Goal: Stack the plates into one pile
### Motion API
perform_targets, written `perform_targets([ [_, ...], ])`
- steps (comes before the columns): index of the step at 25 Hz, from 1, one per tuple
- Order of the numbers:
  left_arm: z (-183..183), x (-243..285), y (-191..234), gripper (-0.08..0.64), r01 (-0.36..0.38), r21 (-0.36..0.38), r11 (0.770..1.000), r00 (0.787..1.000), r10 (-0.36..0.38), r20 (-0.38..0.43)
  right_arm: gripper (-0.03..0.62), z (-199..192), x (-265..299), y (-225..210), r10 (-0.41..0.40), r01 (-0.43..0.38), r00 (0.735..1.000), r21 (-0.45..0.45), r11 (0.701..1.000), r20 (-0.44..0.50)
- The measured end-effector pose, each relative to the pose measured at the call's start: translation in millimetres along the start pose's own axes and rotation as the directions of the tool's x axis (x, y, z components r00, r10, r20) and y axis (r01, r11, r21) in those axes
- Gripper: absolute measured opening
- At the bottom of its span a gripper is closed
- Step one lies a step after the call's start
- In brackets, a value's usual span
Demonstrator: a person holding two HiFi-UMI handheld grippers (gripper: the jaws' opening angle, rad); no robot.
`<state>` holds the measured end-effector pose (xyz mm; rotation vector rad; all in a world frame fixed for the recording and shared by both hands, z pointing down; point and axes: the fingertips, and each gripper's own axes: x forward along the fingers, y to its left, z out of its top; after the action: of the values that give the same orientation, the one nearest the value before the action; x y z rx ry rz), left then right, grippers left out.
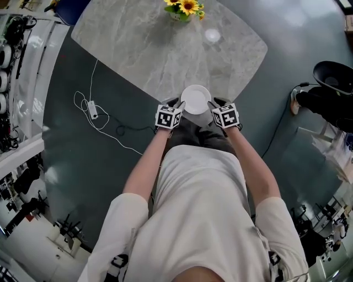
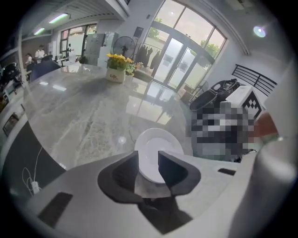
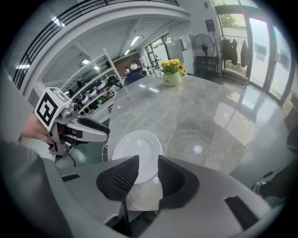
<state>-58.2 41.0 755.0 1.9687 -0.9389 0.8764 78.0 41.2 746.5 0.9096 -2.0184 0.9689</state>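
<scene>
Here the plate (image 1: pixel 196 99) sits at the table (image 1: pixel 165 49) edge nearest the person.

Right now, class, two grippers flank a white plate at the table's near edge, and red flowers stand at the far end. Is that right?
No: the flowers are yellow, not red, as the head view shows. The left gripper and right gripper do flank the white plate at the near edge of the table.
</scene>
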Motion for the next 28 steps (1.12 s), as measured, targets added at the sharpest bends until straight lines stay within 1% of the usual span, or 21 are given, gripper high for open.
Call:
perform_targets([
  [5, 15.9, -36.0, -7.1, 0.13, -0.035, 0.0, 0.999, 0.995, 0.035, 0.091, 0.144, 13.6, -26.2, -1.5, 0.001, 0.001, 0.999, -0.055, 0.999, 0.033],
  [9, 23.5, -63.2, -17.3, 0.127, -0.06, 0.011, 0.998, 0.987, 0.058, 0.153, 0.138, 28.0, -51.8, 3.2, 0.007, 0.004, 0.996, -0.129, 0.992, 0.084],
  [12, 33.1, -85.0, -25.9, 0.124, -0.076, 0.025, 0.997, 0.977, 0.069, 0.203, 0.123, 43.8, -74.3, 10.6, 0.024, 0.003, 0.99, -0.19, 0.982, 0.141],
  [15, 46.8, -108.9, -36.9, 0.117, -0.084, 0.023, 0.996, 0.962, 0.075, 0.264, 0.105, 57.1, -98.1, 19.0, 0.052, -0.006, 0.98, -0.235, 0.972, 0.191],
  [18, 55.4, -130.0, -48.2, 0.103, -0.083, 0.024, 0.996, 0.952, 0.072, 0.296, 0.091, 67.6, -120.6, 26.8, 0.072, -0.01, 0.969, -0.255, 0.967, 0.236],
  [20, 57.1, -142.9, -53.9, 0.098, -0.073, 0.019, 0.997, 0.949, 0.064, 0.31, 0.084, 74.4, -133.5, 32.3, 0.076, -0.006, 0.963, -0.26, 0.966, 0.26],
  [24, 59.3, -171.9, -59.6, 0.081, -0.047, 0.007, 0.999, 0.935, 0.042, 0.353, 0.077, 88.6, -156.4, 48.9, 0.085, -0.001, 0.95, -0.267, 0.964, 0.302],
  [28, 71.8, -201.6, -58.1, 0.062, -0.042, 0.032, 0.999, 0.912, 0.025, 0.409, 0.068, 104.3, -179.2, 63.7, 0.094, 0.011, 0.934, -0.292, 0.956, 0.344],
])
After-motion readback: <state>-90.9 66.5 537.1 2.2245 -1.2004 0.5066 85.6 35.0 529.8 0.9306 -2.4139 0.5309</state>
